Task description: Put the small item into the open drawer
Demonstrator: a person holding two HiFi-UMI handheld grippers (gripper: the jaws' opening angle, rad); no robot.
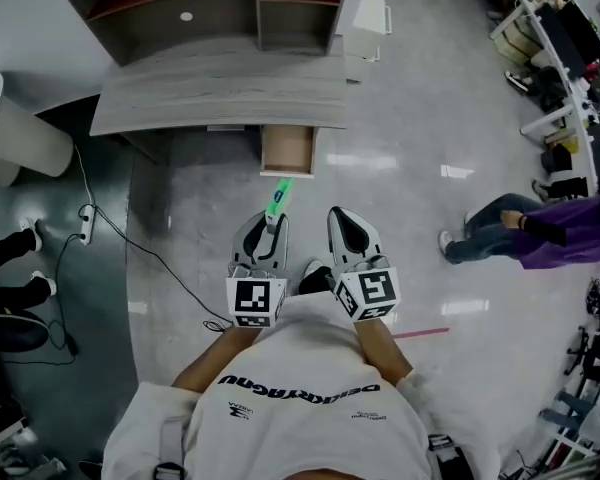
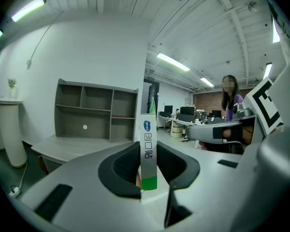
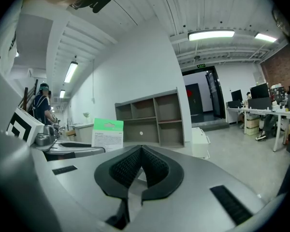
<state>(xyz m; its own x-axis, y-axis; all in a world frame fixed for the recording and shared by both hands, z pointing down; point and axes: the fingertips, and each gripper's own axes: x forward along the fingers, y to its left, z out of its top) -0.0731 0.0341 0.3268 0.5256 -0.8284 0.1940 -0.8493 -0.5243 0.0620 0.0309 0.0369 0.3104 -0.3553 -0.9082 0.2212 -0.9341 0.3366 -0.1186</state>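
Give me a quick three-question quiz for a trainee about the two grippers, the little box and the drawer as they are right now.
1. True or false: the drawer under the desk is pulled open.
2. What is between the jaws of the right gripper?
3. Where is the green-and-white box? A: inside the drawer. B: lying on the desk. C: held in the left gripper.

Key
1. True.
2. Nothing; its jaws are together.
3. C.
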